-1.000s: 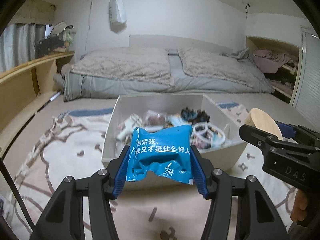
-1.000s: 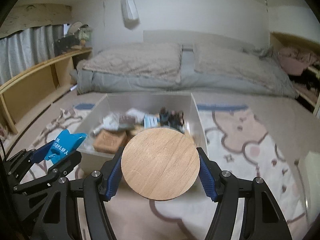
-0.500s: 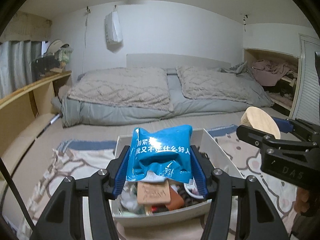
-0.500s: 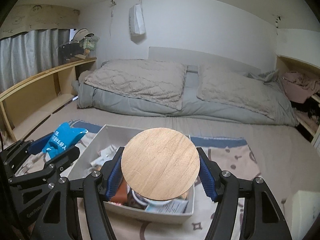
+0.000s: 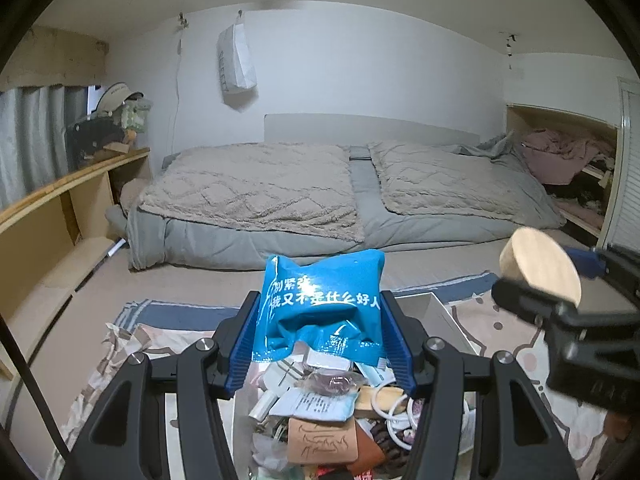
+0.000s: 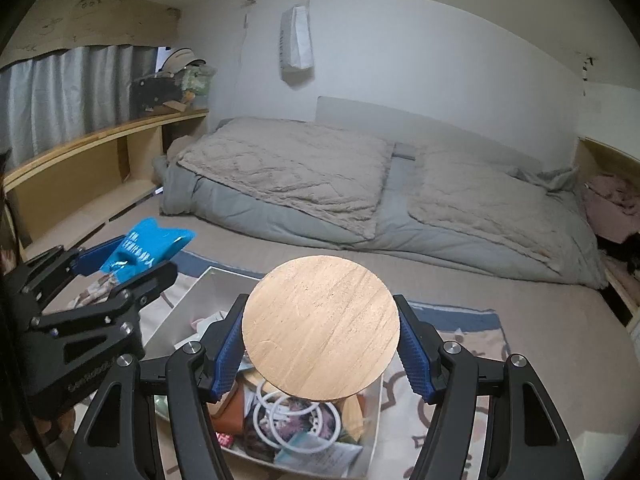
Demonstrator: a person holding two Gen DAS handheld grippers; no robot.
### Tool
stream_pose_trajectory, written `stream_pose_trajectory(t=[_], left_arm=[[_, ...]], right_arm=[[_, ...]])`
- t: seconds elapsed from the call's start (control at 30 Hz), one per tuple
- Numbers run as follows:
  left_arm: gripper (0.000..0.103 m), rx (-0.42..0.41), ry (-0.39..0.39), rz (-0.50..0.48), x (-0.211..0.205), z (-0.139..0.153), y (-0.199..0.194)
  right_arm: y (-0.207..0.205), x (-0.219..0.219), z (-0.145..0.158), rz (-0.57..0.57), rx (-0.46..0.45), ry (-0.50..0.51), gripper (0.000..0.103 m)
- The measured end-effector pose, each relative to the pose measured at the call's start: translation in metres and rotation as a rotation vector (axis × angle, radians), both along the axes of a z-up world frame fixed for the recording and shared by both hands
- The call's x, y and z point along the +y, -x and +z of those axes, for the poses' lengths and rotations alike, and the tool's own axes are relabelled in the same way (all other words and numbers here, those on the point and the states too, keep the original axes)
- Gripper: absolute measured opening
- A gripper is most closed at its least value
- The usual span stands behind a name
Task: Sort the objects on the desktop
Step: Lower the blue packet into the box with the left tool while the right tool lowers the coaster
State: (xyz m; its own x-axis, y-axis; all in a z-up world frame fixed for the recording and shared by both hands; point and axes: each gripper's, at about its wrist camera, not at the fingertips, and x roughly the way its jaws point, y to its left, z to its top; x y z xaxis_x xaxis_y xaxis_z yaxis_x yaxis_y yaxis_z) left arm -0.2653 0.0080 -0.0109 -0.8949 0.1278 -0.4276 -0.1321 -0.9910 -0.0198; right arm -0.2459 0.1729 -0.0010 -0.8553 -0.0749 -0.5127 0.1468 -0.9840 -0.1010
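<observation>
My left gripper (image 5: 320,340) is shut on a blue foil packet (image 5: 320,300) with white print, held above a white box (image 5: 444,316) full of small items. My right gripper (image 6: 320,344) is shut on a round wooden disc (image 6: 320,328), its flat face toward the camera, over the same white box (image 6: 192,300). In the left wrist view the disc (image 5: 540,268) and right gripper (image 5: 560,300) hang at the right. In the right wrist view the packet (image 6: 148,248) and left gripper (image 6: 120,276) sit at the left.
The box holds a brown leather tag (image 5: 320,440), white cable rings (image 6: 296,412), paper slips and packets. It stands on a patterned rug (image 6: 460,320). A low bed (image 5: 352,196) with grey bedding fills the back; wooden shelves (image 5: 60,208) line the left wall.
Both grippers have risen and come nearer over the box, which has slid from the middle of each view to the bottom. Each still holds its item.
</observation>
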Motion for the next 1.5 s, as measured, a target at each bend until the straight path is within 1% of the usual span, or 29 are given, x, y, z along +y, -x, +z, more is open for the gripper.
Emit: stream_pose_trajectory(t=[0.1, 0.17, 0.3, 0.37, 0.53, 0.8, 0.97, 1.03, 1.1, 1.27, 1.5], left_arm=[[0.057, -0.005, -0.011, -0.006, -0.007, -0.009, 0.011], [0.057, -0.018, -0.015, -0.003, -0.012, -0.018, 0.02], [0.057, -0.073, -0.024, 0.029, -0.025, -0.038, 0.04], [0.057, -0.103, -0.041, 0.049, -0.03, -0.047, 0.049], [0.057, -0.143, -0.078, 0.072, -0.037, -0.06, 0.068], [0.057, -0.185, -0.071, 0.067, -0.027, -0.08, 0.097], [0.057, -0.203, -0.042, 0.046, -0.016, -0.085, 0.116], [0.057, -0.236, -0.035, 0.045, -0.015, -0.09, 0.123], [0.057, -0.273, -0.047, 0.045, -0.017, -0.094, 0.13], [0.057, -0.314, -0.056, 0.047, -0.019, -0.099, 0.135], [0.057, -0.362, -0.007, 0.059, -0.01, -0.107, 0.141]], right_arm=[[0.009, 0.001, -0.014, 0.0, -0.025, 0.015, 0.068], [0.015, 0.001, -0.024, -0.001, -0.045, 0.006, 0.068], [0.023, 0.002, -0.037, 0.001, -0.066, -0.003, 0.068], [0.027, 0.003, -0.042, 0.001, -0.077, 0.003, 0.068], [0.036, 0.002, -0.054, 0.009, -0.102, 0.001, 0.068], [0.05, 0.001, -0.066, 0.013, -0.136, 0.015, 0.068], [0.057, 0.004, -0.071, 0.006, -0.15, 0.036, 0.068], [0.059, 0.006, -0.072, 0.004, -0.153, 0.042, 0.068], [0.062, 0.007, -0.074, -0.002, -0.16, 0.047, 0.068], [0.068, 0.008, -0.08, -0.014, -0.177, 0.057, 0.068], [0.071, 0.003, -0.085, -0.001, -0.187, 0.046, 0.068]])
